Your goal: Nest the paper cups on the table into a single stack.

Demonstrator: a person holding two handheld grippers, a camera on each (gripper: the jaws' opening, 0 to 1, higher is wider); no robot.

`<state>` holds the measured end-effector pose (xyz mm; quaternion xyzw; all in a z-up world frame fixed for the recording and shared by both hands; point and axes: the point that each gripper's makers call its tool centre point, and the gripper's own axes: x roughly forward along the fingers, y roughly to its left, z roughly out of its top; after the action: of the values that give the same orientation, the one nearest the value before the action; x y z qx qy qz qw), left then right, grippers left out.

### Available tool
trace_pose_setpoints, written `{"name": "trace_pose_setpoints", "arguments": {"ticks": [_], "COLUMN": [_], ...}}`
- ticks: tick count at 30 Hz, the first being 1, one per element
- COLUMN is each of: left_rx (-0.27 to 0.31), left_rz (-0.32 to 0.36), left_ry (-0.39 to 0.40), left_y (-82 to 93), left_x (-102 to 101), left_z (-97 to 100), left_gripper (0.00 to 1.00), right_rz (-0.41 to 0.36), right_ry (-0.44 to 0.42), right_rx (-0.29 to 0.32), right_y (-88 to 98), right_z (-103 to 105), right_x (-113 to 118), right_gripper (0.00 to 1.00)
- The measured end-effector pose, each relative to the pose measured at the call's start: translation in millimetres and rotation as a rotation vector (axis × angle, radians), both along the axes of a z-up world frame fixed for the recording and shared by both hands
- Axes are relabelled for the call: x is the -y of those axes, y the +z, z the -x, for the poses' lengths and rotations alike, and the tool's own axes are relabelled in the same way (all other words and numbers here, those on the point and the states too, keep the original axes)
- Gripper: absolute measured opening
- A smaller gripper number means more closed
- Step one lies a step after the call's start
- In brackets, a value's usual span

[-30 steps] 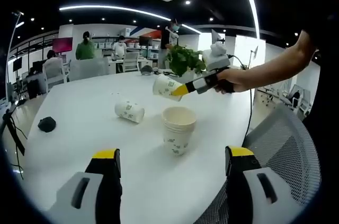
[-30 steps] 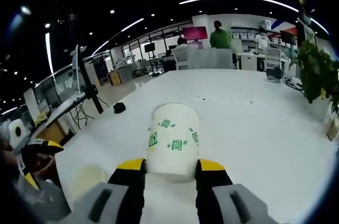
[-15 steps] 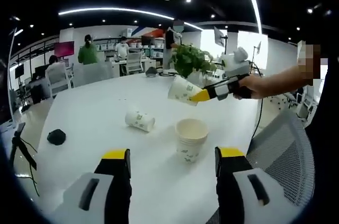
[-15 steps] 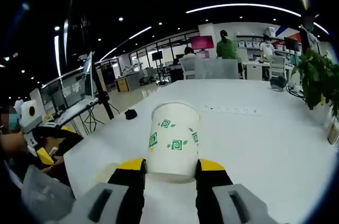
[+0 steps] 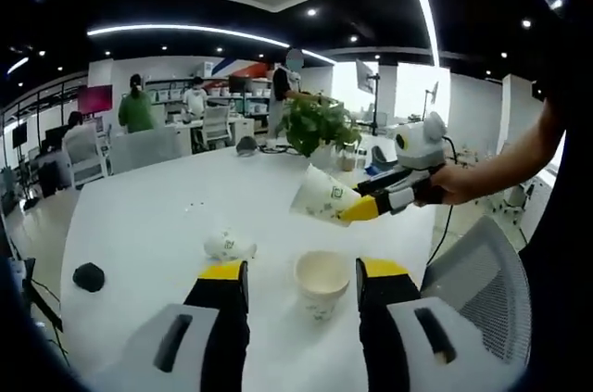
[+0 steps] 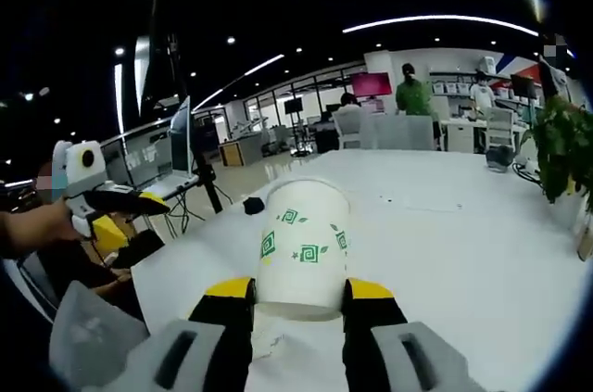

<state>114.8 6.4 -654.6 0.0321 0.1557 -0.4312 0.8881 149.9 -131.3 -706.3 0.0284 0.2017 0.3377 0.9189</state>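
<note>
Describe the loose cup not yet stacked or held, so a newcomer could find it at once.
On the white table, look left of the upright stack of cups. The loose cup lies tipped on its side, unlike the stack and the cup held aloft.

three paper cup items: one held cup (image 5: 323, 197), one stack (image 5: 321, 283), one lying cup (image 5: 227, 245).

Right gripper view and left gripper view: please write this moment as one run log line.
right tool: shut on white paper cup with green print, raised | left tool: open | stack of white paper cups: upright on white table | tipped paper cup: on its side
</note>
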Motion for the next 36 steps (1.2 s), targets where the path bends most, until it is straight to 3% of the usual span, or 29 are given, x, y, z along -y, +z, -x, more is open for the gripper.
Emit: {"name": "trace_pose_setpoints", "arguments": {"ticks": [12, 16, 21, 27, 32, 36], "left_rx": [0.023, 0.023, 0.014, 0.016, 0.019, 0.023], "left_rz": [0.007, 0.013, 0.008, -0.036, -0.049, -0.075], "left_ry": [-0.097, -0.135, -0.194, -0.303, -0.348, -0.444], "left_y": [14.4, 17.6, 17.8, 13.8, 12.2, 9.4], "left_x": [28.9, 37.3, 46.3, 55.3, 57.8, 61.8], "left_z": [-5.6, -2.3, 3.4, 13.7, 17.6, 29.2], "left_gripper": [0.37, 0.36, 0.32, 0.27, 0.23, 0.16], "right_rz": [0.000, 0.031, 0.016, 0.003, -0.002, -0.030], "right_ry": [0.088, 0.138, 0.180, 0.236, 0.276, 0.333], "right_rx": [0.049, 0.093, 0.109, 0.128, 0.137, 0.163], "right_y": [7.4, 8.5, 10.1, 11.0, 10.9, 15.8], "right_z": [23.4, 32.7, 43.1, 53.4, 61.3, 70.9], "right_x": [-11.8, -16.5, -23.1, -29.4, -32.7, -37.4], "right_gripper": [0.36, 0.36, 0.36, 0.36, 0.36, 0.36]}}
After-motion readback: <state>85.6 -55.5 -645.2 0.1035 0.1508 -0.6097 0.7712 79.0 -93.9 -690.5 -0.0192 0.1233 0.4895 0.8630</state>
